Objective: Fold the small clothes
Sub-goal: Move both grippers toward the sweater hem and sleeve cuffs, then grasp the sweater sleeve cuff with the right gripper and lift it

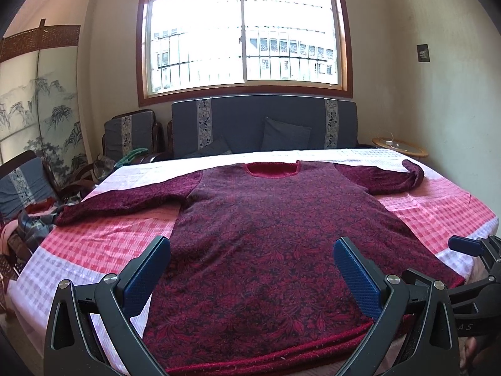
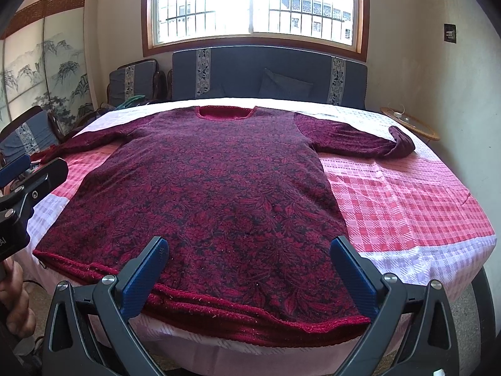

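The left wrist view showed a dark red sweater [image 1: 275,235] spread flat, front up, on a table covered by a pink and white checked cloth [image 1: 103,244]. Its body carried a dense pattern of crimson leaves on a darker ground, while the sleeves were a plainer, fuzzy maroon knit. The scooped neckline [image 1: 271,169] lay at the far side, toward the window [image 1: 244,31], and a ribbed red hem [image 1: 250,360] ran along the near edge. Both sleeves stretched outward; the one on the picture's right ended in a cuff [image 1: 413,172] curled back on itself. The left gripper [image 1: 250,257] hung over the hem end of the sweater with its blue-padded fingers [image 1: 357,275] spread wide and nothing between them.

In the right wrist view the right gripper [image 2: 249,257] likewise stood with its fingers wide apart, empty, over the near hem [image 2: 250,313], which drooped slightly past the table edge. The left gripper's blue tip showed at that picture's left border. Behind the table stood a blue-grey sofa [image 2: 269,75] with cushions, an armchair [image 2: 134,81], a painted landscape screen [image 2: 47,62], and a small round side table [image 2: 410,122].
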`<action>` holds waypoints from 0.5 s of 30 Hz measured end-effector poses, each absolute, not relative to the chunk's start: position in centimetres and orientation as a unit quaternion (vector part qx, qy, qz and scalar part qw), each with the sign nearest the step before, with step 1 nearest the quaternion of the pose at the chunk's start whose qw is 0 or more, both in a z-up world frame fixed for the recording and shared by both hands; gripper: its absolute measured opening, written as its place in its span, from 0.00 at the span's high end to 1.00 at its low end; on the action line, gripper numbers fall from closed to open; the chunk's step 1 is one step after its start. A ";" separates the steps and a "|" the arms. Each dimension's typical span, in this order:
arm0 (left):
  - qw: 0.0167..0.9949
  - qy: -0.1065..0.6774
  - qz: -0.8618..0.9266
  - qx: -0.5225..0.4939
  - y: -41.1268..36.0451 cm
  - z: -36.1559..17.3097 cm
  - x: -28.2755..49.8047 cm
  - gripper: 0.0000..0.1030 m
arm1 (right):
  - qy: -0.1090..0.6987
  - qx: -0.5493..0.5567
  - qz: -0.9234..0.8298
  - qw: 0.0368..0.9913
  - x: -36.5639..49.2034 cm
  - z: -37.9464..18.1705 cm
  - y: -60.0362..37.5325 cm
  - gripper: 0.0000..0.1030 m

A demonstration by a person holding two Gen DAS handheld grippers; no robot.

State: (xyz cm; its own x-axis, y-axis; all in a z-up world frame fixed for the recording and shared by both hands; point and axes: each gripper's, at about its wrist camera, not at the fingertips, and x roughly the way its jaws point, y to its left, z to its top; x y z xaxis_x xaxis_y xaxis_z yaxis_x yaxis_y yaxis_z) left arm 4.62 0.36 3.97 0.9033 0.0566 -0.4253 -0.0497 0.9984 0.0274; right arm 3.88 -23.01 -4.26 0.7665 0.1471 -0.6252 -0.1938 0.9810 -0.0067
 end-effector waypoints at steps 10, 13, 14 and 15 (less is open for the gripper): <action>0.974 0.222 0.029 0.018 -1.2 4.7 10.3 0.00 | 0.333 -0.026 0.090 0.938 9.5 -3.3 -24.6 0.01; 0.974 0.224 0.030 0.023 -2.1 4.4 12.2 0.00 | 0.339 -0.022 0.088 0.936 11.7 -3.3 -25.4 0.01; 0.973 0.226 0.030 0.024 -2.2 4.2 12.8 0.00 | 0.340 -0.022 0.086 0.936 12.4 -3.3 -25.8 0.01; 0.973 0.227 0.031 0.024 -2.4 4.0 13.4 0.00 | 0.341 -0.021 0.083 0.936 13.1 -3.4 -26.2 0.01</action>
